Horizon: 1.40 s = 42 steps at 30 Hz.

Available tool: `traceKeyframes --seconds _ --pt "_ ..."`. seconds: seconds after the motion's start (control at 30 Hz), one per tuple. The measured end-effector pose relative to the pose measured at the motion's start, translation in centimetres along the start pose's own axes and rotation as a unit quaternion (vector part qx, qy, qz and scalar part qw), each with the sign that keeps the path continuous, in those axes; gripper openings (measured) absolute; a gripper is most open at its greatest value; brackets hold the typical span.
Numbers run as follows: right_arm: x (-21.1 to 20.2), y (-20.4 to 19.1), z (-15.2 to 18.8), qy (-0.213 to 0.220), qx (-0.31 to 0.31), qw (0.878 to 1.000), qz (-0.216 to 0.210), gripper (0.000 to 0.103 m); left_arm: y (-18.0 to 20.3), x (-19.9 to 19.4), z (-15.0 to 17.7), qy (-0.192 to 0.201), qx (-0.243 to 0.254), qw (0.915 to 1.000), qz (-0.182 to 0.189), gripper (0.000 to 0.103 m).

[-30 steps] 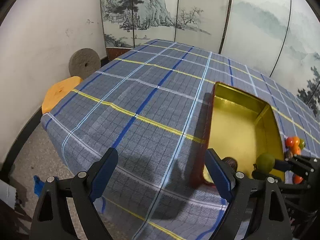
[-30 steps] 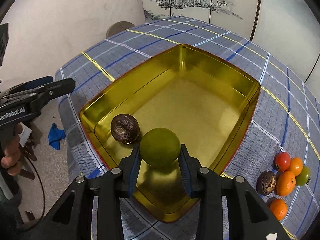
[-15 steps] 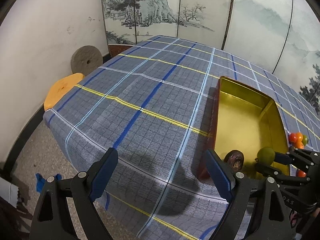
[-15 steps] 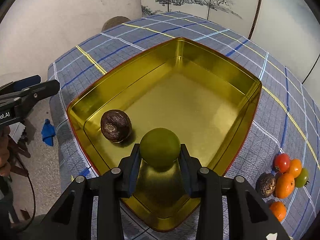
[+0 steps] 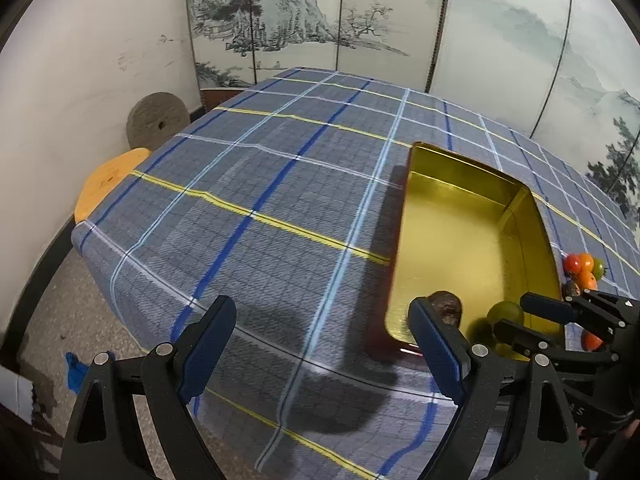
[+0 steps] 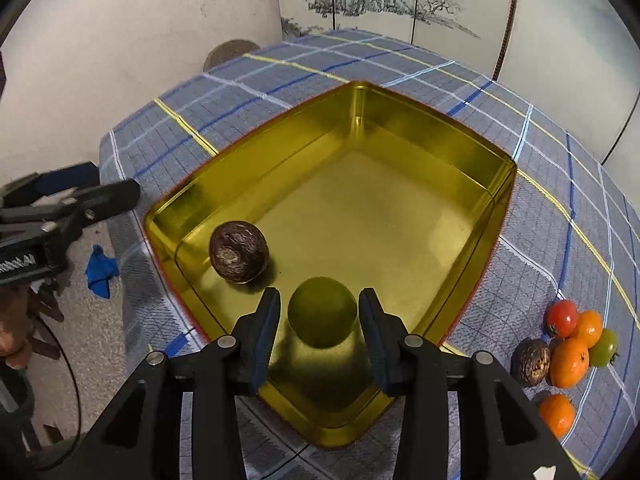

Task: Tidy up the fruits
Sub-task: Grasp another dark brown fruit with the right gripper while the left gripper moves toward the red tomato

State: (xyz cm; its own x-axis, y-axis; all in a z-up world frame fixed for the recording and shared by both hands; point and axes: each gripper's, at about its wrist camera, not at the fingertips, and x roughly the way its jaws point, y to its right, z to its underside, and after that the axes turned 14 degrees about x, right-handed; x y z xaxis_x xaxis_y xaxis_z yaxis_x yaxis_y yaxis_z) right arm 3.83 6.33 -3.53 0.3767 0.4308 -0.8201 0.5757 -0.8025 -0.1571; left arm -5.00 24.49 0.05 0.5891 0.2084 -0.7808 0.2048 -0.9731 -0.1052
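A gold tin tray (image 6: 496,204) (image 5: 472,172) stands on the plaid tablecloth. A dark brown passion fruit (image 6: 239,251) (image 5: 445,303) lies in its near left corner. A green round fruit (image 6: 322,311) (image 5: 505,313) rests low in the tray between the fingers of my right gripper (image 6: 319,322), whose jaws stand slightly apart from it, so it is open. My left gripper (image 5: 320,344) is open and empty over the cloth, left of the tray.
A cluster of red, orange and green small fruits with a brown passion fruit (image 6: 568,352) (image 5: 584,270) lies on the cloth right of the tray. The table edge (image 5: 120,280) drops to the floor. A painted screen (image 5: 360,20) stands behind.
My right gripper lowered the green fruit into the tray and its jaws spread off it. The left gripper drew back a little and stays open.
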Motion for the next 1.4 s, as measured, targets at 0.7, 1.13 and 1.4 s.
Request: traceKeyframes --seconds 0.7,1.13,1.4 --pt "-9.8 12.7 5.7 0.069 0.138 0.986 0.068 0.044 7.3 -1.6 -1.5 0.023 0.072 0.9952 0.061 0.088" --pt "-8.8 17.9 11.0 0.03 0.196 0.975 0.102 0.044 10.5 -2.1 -1.6 0.023 0.102 0.9907 0.087 0.088" --pt "-7.3 17.9 10.5 0.03 0.189 0.975 0.109 0.044 12.4 -2.2 -1.6 0.021 0.121 0.9874 0.1 0.088"
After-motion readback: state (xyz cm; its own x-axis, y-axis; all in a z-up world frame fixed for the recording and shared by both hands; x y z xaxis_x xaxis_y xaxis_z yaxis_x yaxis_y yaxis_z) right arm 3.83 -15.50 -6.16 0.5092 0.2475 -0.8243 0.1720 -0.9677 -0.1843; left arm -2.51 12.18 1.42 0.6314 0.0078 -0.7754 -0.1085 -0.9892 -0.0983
